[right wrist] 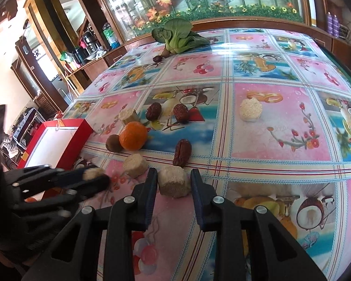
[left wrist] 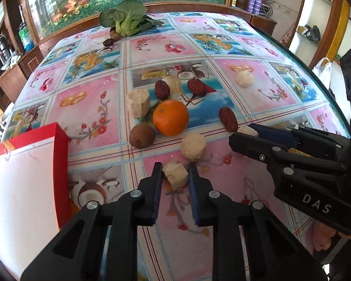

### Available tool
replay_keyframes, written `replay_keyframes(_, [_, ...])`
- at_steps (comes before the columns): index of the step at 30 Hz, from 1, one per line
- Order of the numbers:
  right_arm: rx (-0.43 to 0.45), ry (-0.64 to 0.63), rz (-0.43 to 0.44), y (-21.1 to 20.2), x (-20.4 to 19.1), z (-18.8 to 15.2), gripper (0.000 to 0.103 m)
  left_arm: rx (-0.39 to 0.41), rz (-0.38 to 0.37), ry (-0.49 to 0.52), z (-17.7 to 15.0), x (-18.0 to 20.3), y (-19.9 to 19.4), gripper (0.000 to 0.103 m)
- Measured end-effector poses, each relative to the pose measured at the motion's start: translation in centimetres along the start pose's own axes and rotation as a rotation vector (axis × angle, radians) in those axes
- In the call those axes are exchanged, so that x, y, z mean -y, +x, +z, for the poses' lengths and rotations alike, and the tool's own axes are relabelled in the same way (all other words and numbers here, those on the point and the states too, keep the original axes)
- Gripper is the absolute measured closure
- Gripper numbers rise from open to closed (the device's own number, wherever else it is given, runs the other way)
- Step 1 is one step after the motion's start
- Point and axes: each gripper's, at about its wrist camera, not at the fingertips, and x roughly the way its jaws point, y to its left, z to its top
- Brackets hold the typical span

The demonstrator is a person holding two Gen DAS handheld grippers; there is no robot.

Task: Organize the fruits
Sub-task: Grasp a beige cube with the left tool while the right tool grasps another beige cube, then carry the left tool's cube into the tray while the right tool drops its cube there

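Shiny plastic tablecloth with pink and blue fruit pictures [left wrist: 93, 107] covers the whole table, and a glass cabinet with fake flowers stands behind it.

Nearest to me, my left gripper [left wrist: 175, 175] sits at 6 o'clock in its own view. Its jaws are narrow, with a small pale crumbly cube [left wrist: 175, 174] between them. The pads look to be touching it or very close; I cannot tell if it is off the cloth. My right gripper [right wrist: 174, 181] has its jaws wider, one on each side of a bigger tan block [right wrist: 174, 182] that rests on the cloth, not yet pinched.

I think these blocks are light and dry and could crumble, so I would squeeze gently on the flat sides.

At 9 o'clock is a red box with a white inside [left wrist: 23, 164]. Farther out, near 12 o'clock, is a round orange [left wrist: 170, 117]. It looks firm and smooth and may roll. Beside it are a brown kiwi [left wrist: 142, 135] and wrinkly red dates [left wrist: 228, 119]. Far back lies a green leafy bok choy [left wrist: 126, 18].
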Motion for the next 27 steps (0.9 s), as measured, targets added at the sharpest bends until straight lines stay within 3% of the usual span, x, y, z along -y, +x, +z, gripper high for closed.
replay_keyframes(6, [0.073, 0.0, 0.026, -1.3, -0.3, 0.0, 0.076, 0.073, 0.03, -0.058, -1.2, -1.7, -3.7, 0.08])
replay_keyframes(10, [0.067, 0.034, 0.095, -1.5, -1.6, -0.3, 0.076, 0.138, 0.079, -0.111, -2.9, -4.3, -7.4, 0.08])
replay_keyframes(21, [0.004, -0.112, 0.28, 0.1, -14.0, -1.1, 0.076, 0.193, 0.231, -0.251, -7.4, -11.8, -11.7, 0.08])
replay_keyframes(27, [-0.039, -0.182, 0.289, 2.9, -19.0, -1.4, 0.076, 0.176, 0.292, -0.303, -10.0, -14.8, -11.8, 0.08])
